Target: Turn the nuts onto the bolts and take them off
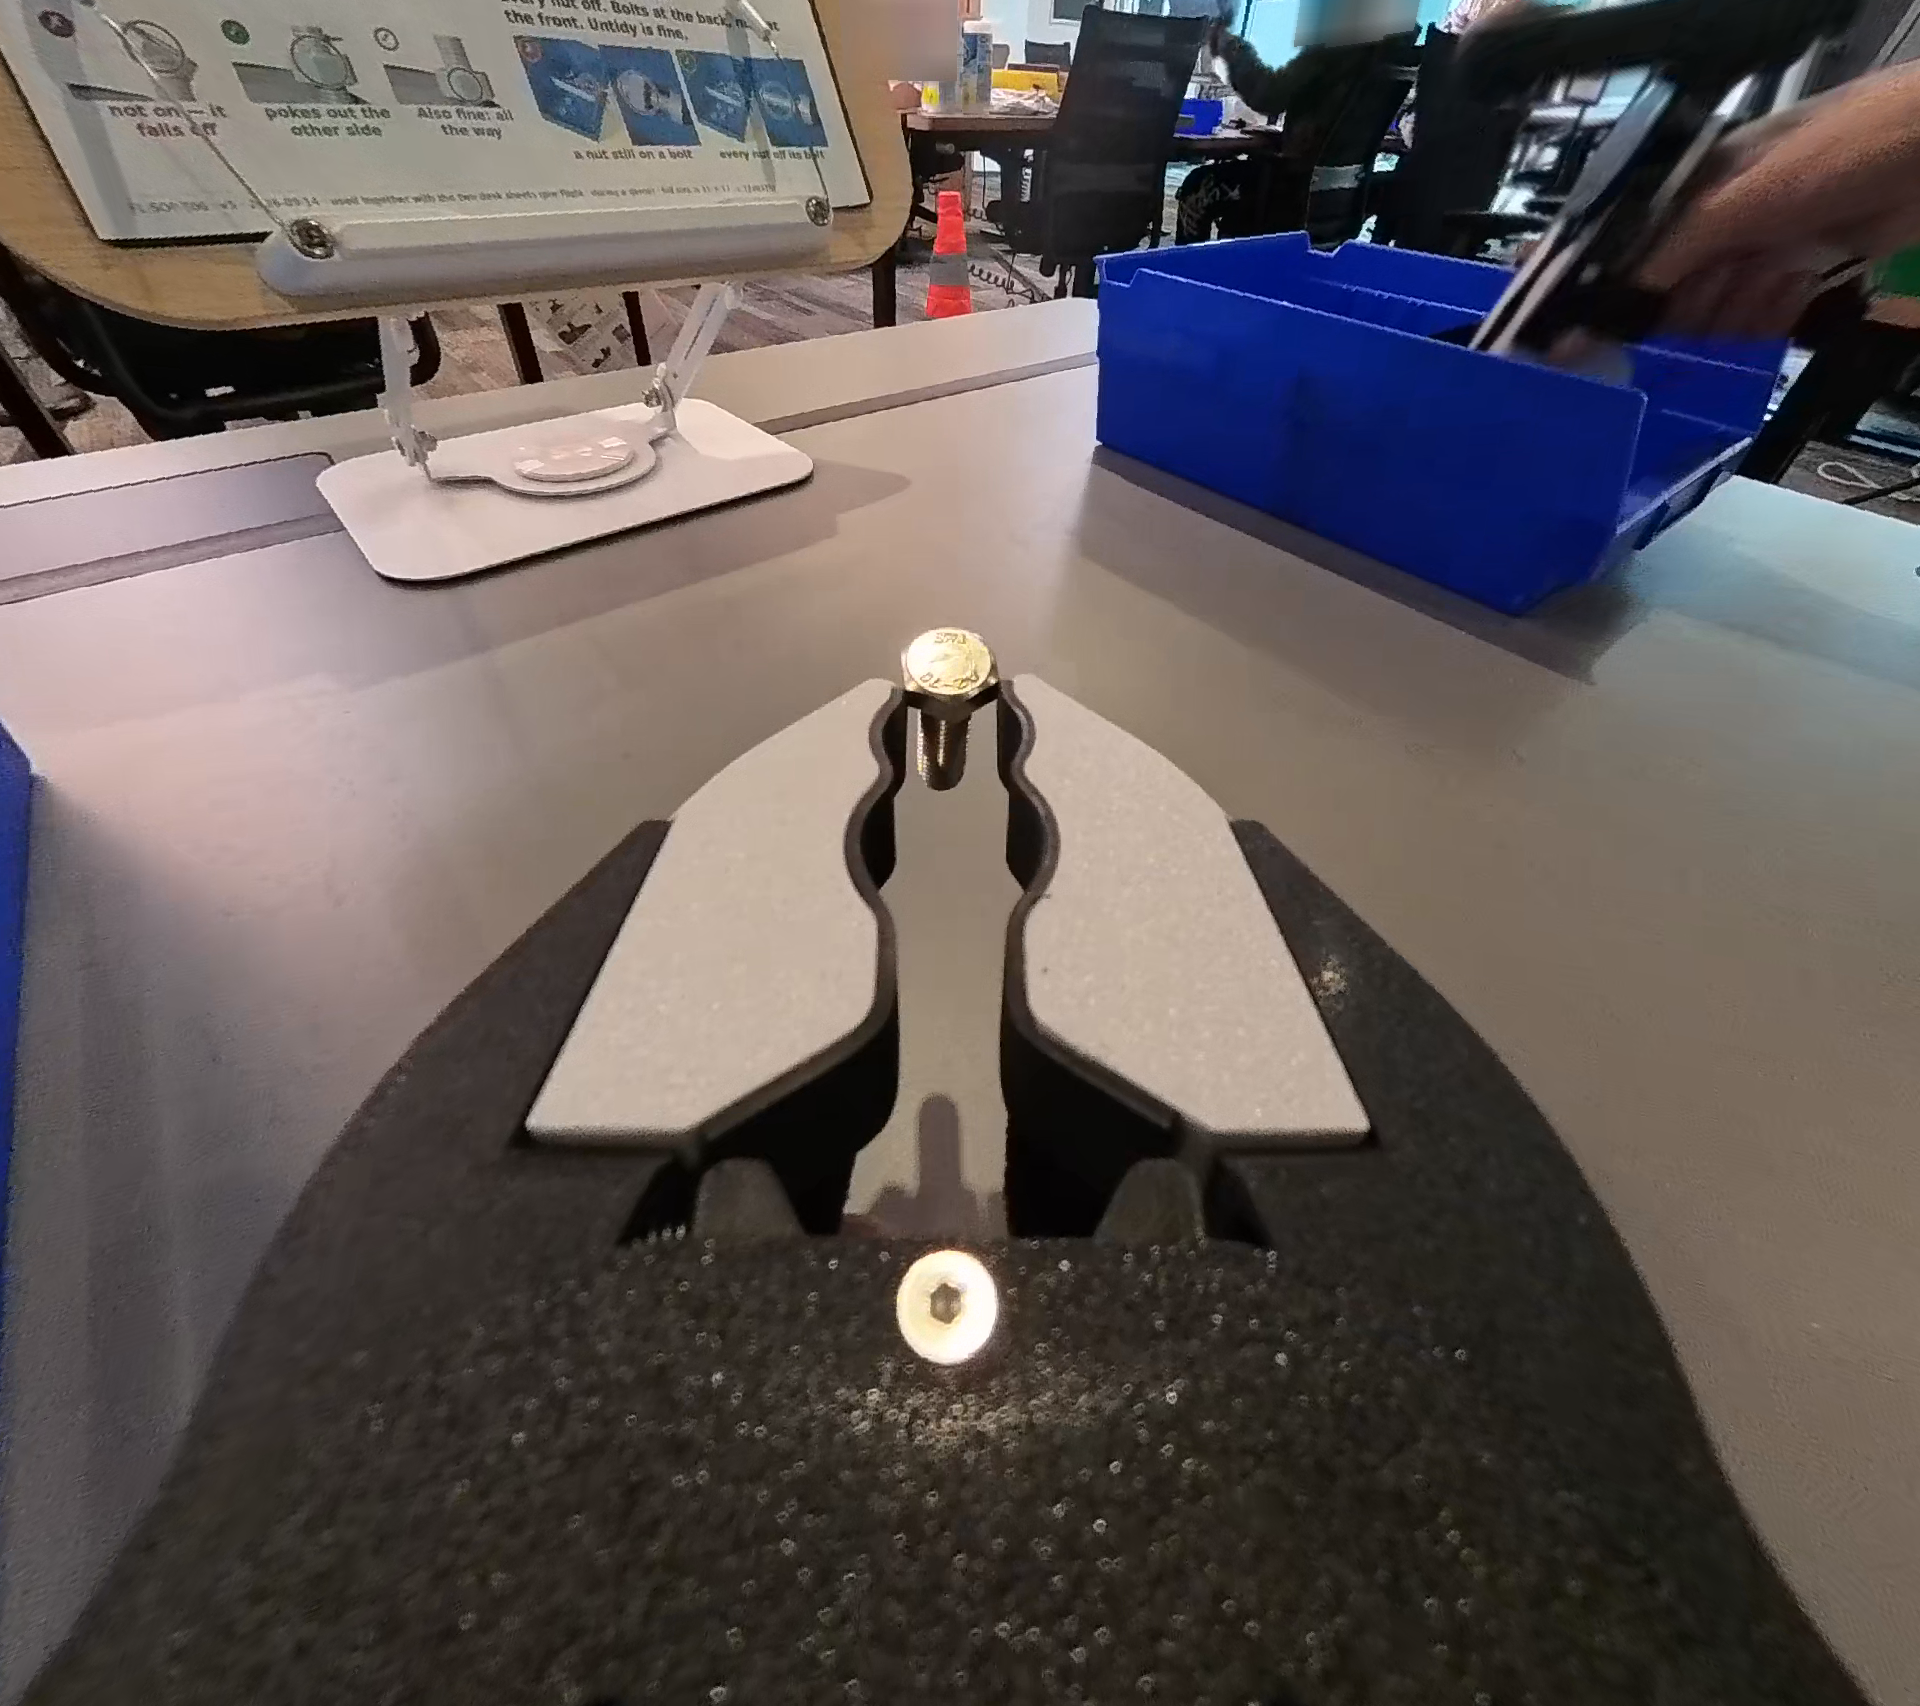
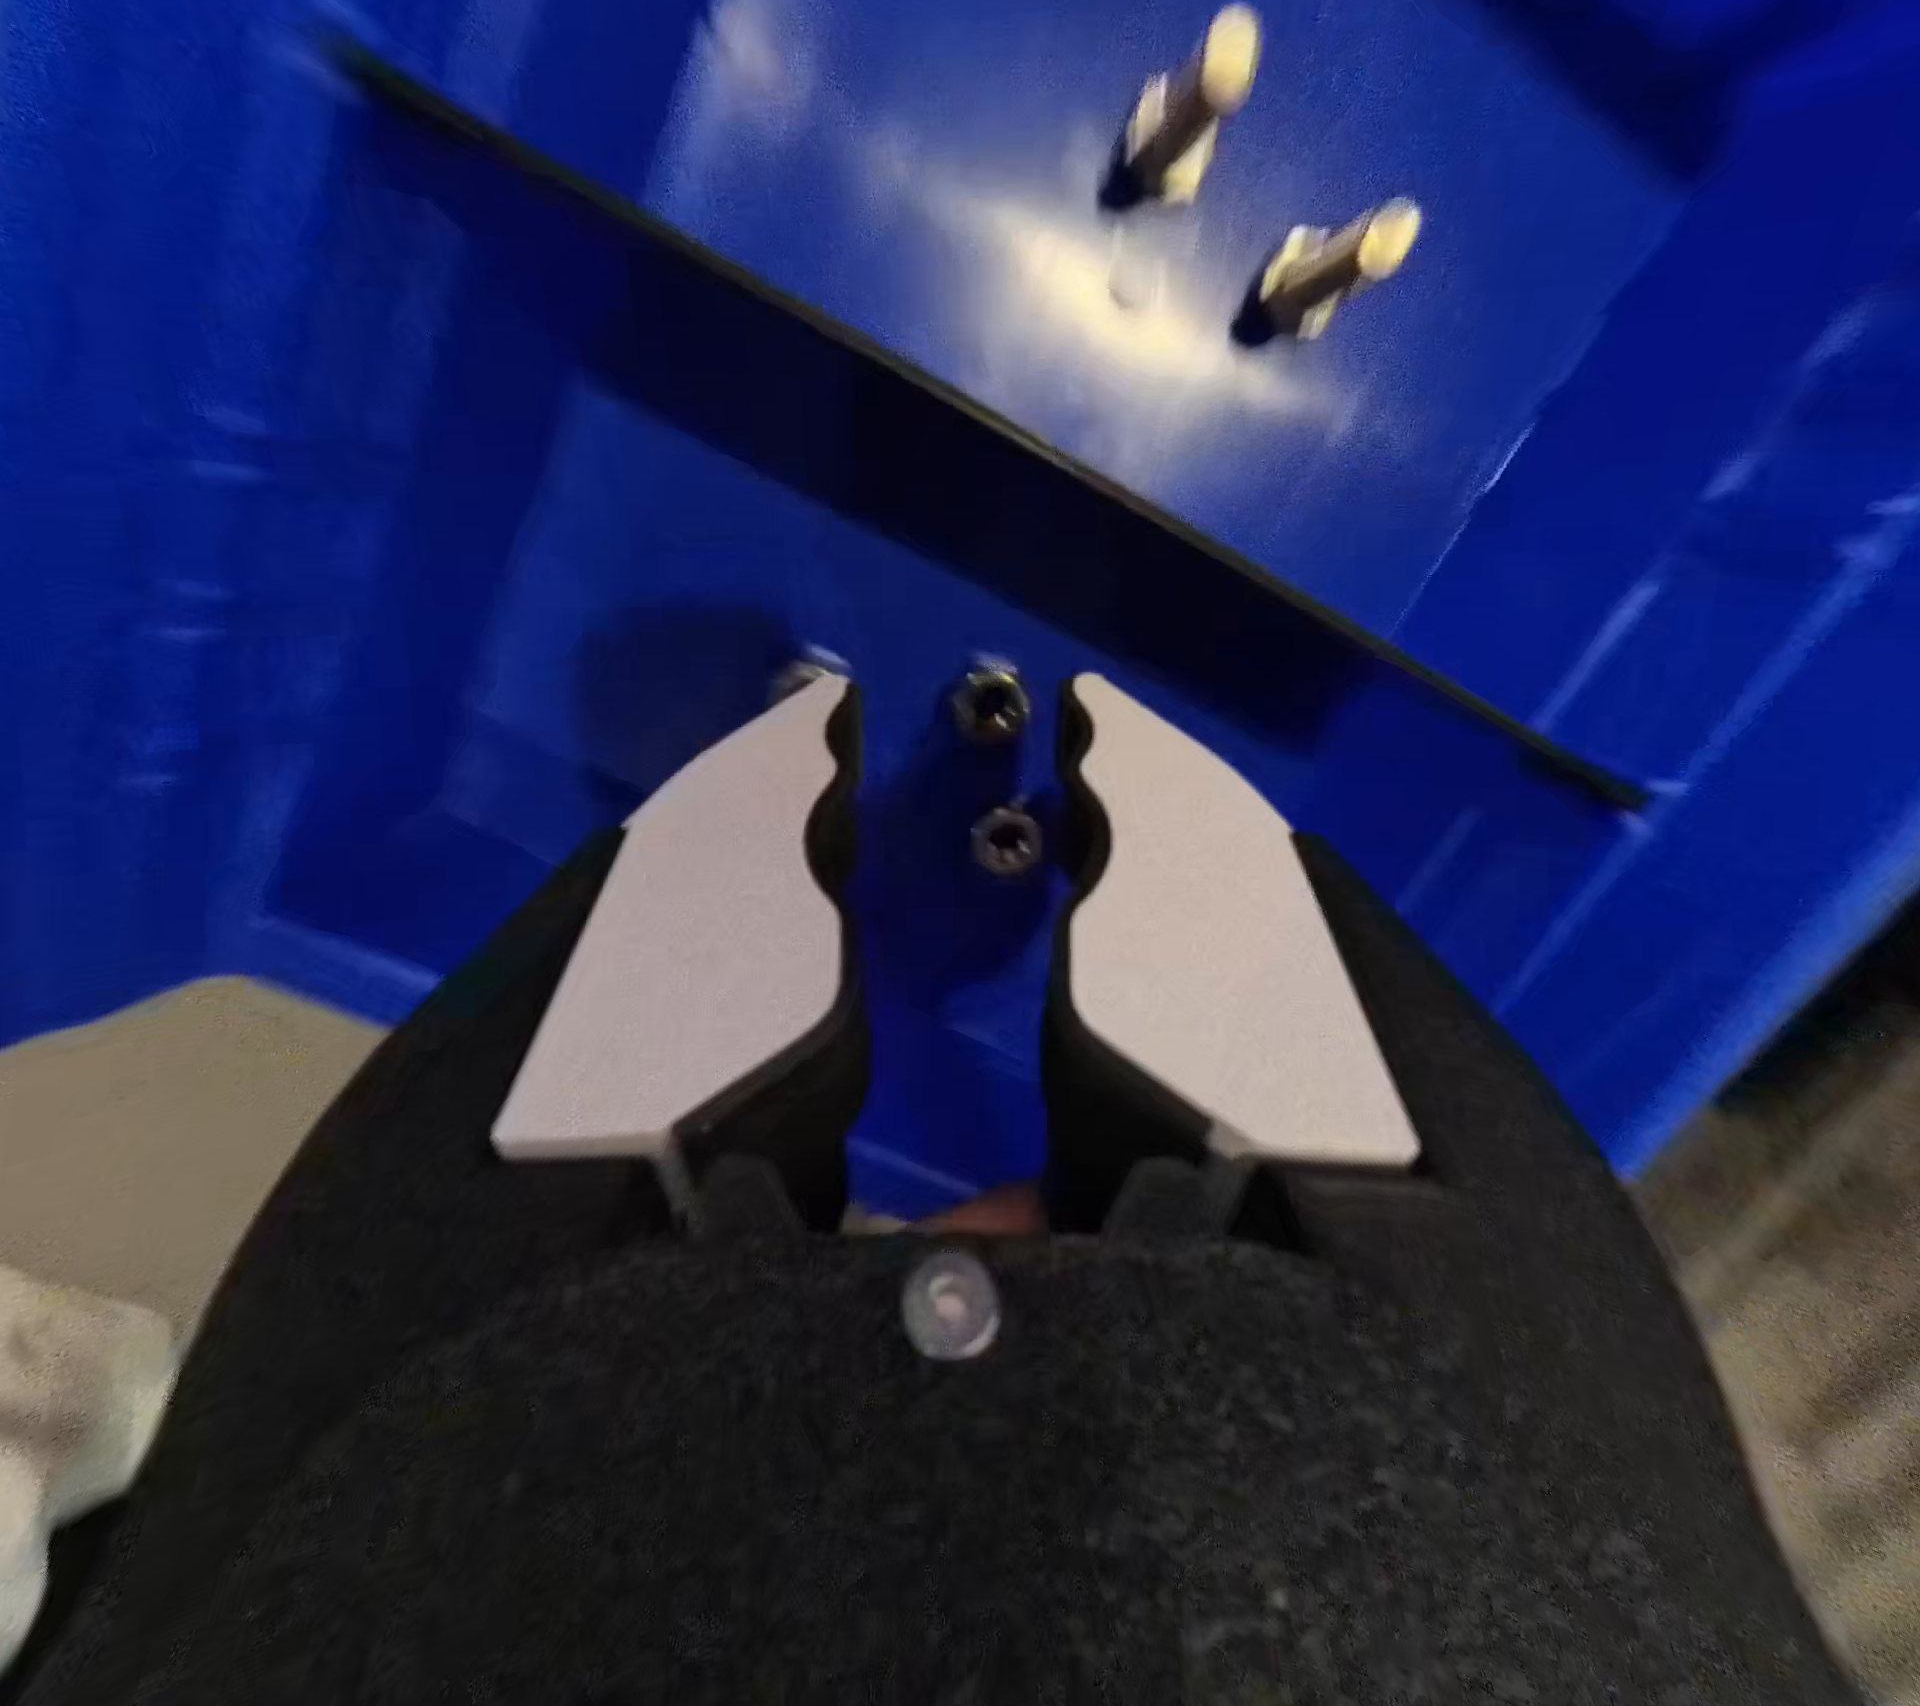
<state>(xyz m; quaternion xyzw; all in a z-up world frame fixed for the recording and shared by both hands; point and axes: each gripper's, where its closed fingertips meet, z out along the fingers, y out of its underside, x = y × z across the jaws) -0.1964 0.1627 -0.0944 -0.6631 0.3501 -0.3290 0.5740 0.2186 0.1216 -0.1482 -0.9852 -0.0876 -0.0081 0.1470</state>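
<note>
One bolt, left wrist view: left gripper (image 1: 948,721) clenched on the bolt (image 1: 945,700) under its head, above the surface (image 1: 1247,721); small, stiff, slick steel.
Right wrist view: right gripper (image 2: 961,721) released over nuts (image 2: 992,706) in the blue bin (image 2: 312,306); pinch their flats.

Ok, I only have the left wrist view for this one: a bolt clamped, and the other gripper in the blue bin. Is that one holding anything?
Observer: No. The right gripper is open and empty, inside the blue bin.
Reviewer: What's under it?
Observer: Two dark nuts lie loose on the bin floor between its fingers.
Reviewer: Any bolts in there?
Observer: Two bolts, in the compartment beyond a black divider.
</note>
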